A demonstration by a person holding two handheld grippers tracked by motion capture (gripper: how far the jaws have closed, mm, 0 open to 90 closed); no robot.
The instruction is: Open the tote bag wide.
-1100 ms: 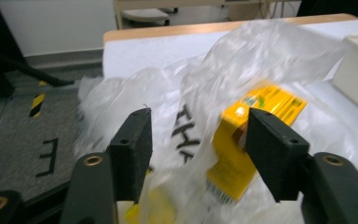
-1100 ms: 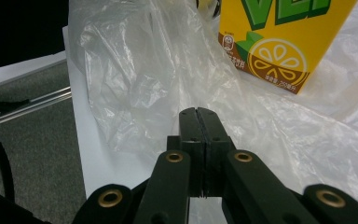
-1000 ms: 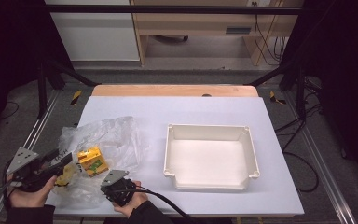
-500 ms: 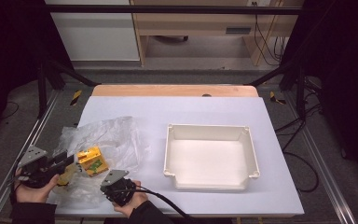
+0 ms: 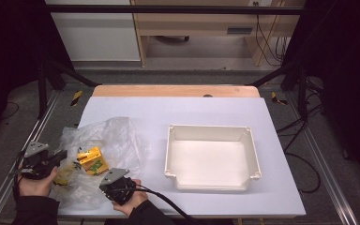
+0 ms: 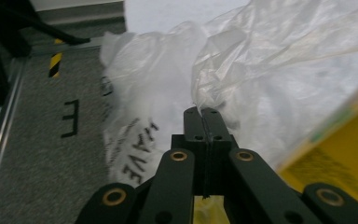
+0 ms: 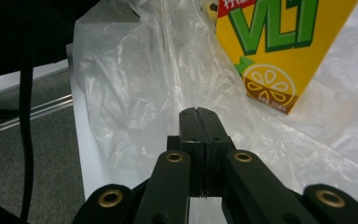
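Looking down, we see a white table (image 5: 206,110) holding a rectangular white plastic tray (image 5: 212,157), its long axis across the table. Left of it lies a crinkled clear plastic bag (image 5: 110,140), printed with dark lettering in the left gripper view. Inside sits a yellow drink carton (image 5: 93,160), its long axis slanting toward the table's near right; the right gripper view reveals green letters and a lemon picture. Our left gripper (image 6: 203,112) has its jaws clamped on a bag fold. Our right gripper (image 7: 199,112) has its jaws pressed together against the film; whether it pinches any, we cannot tell.
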